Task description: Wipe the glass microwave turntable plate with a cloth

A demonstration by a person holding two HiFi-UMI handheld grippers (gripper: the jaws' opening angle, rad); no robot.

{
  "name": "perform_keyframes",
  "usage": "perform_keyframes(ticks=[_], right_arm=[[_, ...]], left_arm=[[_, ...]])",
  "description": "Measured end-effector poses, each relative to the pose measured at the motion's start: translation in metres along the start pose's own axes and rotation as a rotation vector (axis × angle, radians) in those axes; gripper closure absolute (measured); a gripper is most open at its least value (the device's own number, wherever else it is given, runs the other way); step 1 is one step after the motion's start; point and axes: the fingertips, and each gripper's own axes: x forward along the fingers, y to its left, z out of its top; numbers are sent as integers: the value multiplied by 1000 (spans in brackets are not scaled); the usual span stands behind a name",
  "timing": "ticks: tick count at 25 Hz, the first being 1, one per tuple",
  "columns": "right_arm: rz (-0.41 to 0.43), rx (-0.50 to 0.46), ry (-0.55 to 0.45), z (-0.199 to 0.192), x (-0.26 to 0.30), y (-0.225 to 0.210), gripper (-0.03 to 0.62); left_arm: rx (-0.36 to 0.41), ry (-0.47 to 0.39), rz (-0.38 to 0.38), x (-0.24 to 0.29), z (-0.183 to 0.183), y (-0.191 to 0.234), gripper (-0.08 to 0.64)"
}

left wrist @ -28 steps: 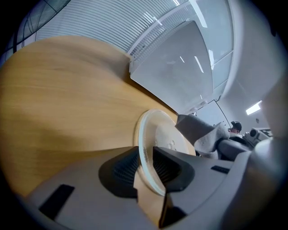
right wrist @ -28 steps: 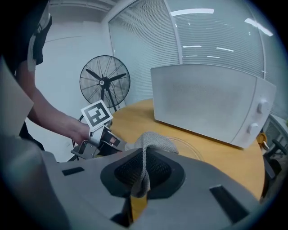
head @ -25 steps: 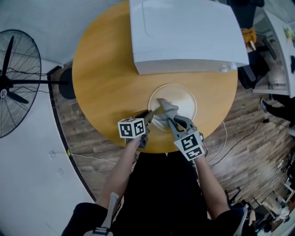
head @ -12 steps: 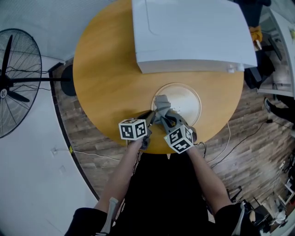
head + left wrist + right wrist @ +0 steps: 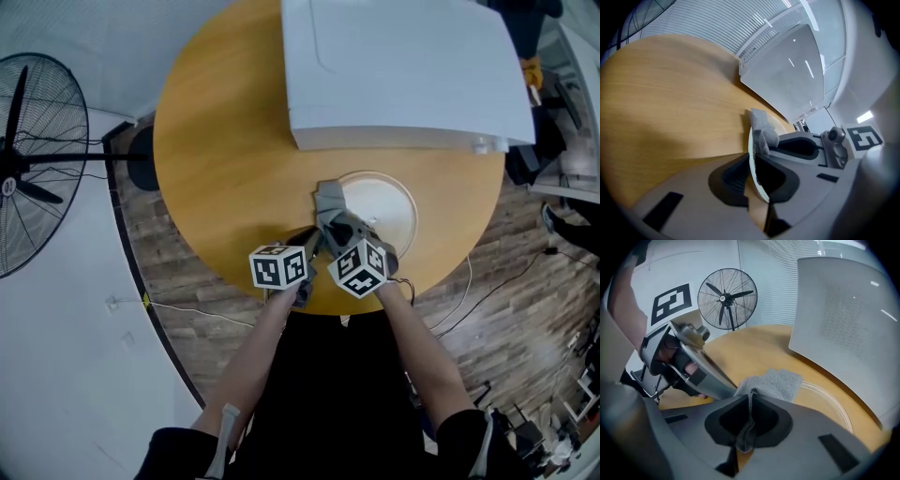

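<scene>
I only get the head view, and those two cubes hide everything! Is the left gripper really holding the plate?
Observer: Yes. The left gripper view shows the left gripper shut on the rim of the glass plate.
Operator: Who's got the cloth?
Observer: The right gripper view shows the right gripper pinching the grey cloth, with a fold hanging down between its jaws.
Operator: Is the cloth touching the plate?
Observer: Yes. In the left gripper view it's bunched against the plate's rim, just past the left jaws.
</scene>
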Motion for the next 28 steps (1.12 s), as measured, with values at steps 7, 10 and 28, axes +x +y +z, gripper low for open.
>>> perform_keyframes(ticks=[7,10,28], right_arm=[[-51,26,-6,12,7,-33,571],[-82,30,1,13,8,-50,571],[-272,141,86,-47,-42,-136,571]], left_arm=[[8,-9,14,0,0,0,523],[16,-17,22,0,1,0,523],[7,-45,55,0,0,1,523]])
